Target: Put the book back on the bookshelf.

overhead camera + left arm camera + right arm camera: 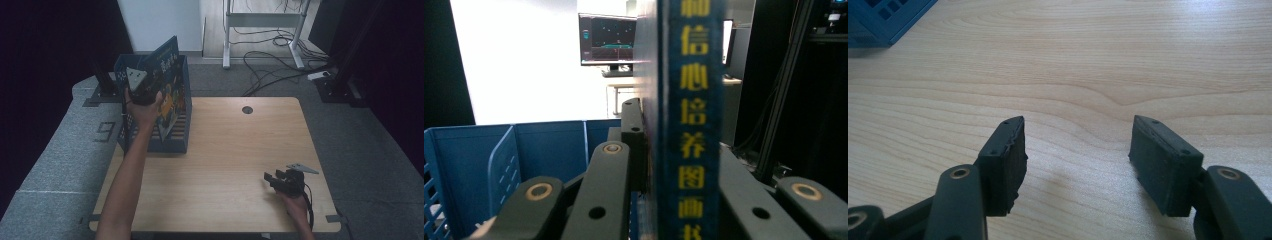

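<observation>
A blue picture book (169, 80) with yellow characters on its spine (689, 100) stands upright in my left gripper (150, 89), which is shut on it. The book hangs partly inside a blue slotted file box (176, 142) at the table's far left; the box's inner walls and divider (549, 145) show below the jaws. My right gripper (271, 178) rests low over the wooden table (235, 145) at the front right. It is open, with bare wood between its two black pads (1008, 160).
A round cable hole (247, 109) sits in the table's far edge. Behind the table are a white desk frame (262, 20) and loose cables on the floor (280, 65). A corner of the blue box (878, 20) lies far from the right gripper. A monitor (606, 40) stands beyond.
</observation>
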